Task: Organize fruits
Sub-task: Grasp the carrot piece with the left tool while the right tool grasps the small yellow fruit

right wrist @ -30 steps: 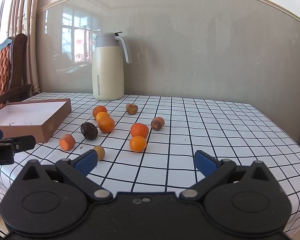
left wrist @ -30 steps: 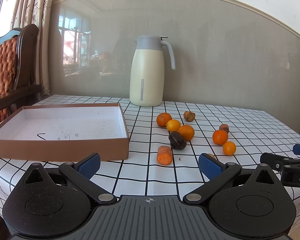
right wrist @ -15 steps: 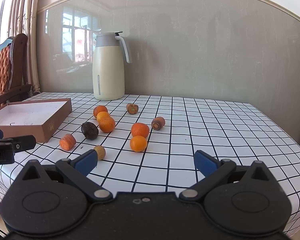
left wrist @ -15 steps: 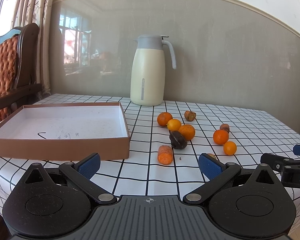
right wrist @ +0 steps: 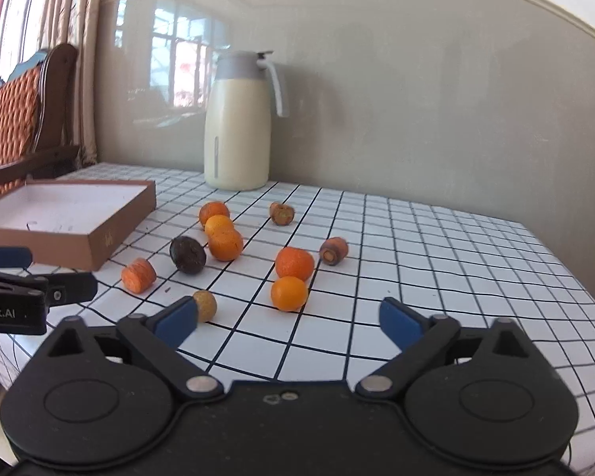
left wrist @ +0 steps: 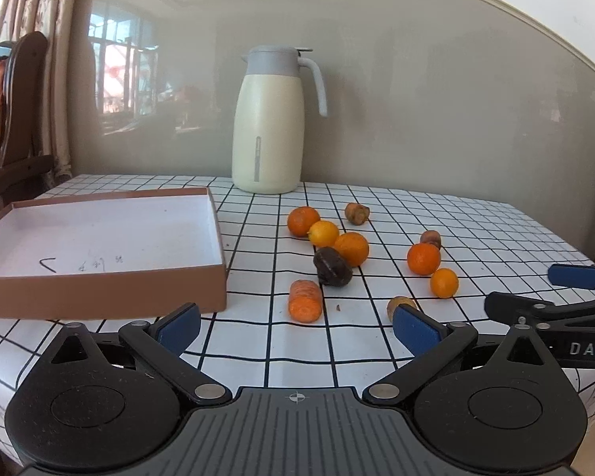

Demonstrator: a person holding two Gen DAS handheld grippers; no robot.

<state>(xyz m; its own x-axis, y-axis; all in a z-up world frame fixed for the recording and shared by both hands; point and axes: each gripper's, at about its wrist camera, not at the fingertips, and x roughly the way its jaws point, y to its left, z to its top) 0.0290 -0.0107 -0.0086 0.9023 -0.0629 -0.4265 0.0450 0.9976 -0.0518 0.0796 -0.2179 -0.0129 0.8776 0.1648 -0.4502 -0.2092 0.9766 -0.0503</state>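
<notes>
I have both sets of jaws spread wide and holding nothing: left gripper [left wrist: 295, 327] at the near edge of the surface [left wrist: 476, 222], right gripper [right wrist: 289, 317] beside it. The fruits [left wrist: 351, 249] lie scattered mid-surface, right of the box [left wrist: 99, 289] at the left edge. A carrot piece [left wrist: 305, 300] lies just beyond my left jaws. A jug [left wrist: 269, 127] stands at the far edge.

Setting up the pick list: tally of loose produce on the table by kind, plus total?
Oranges: 5, e.g. nearest one
Carrot pieces: 3, e.g. bright stub
Dark purple-brown fruit: 1
Small tan round fruit: 1
Total: 10, all on the checked tablecloth; none in the brown box.
</notes>
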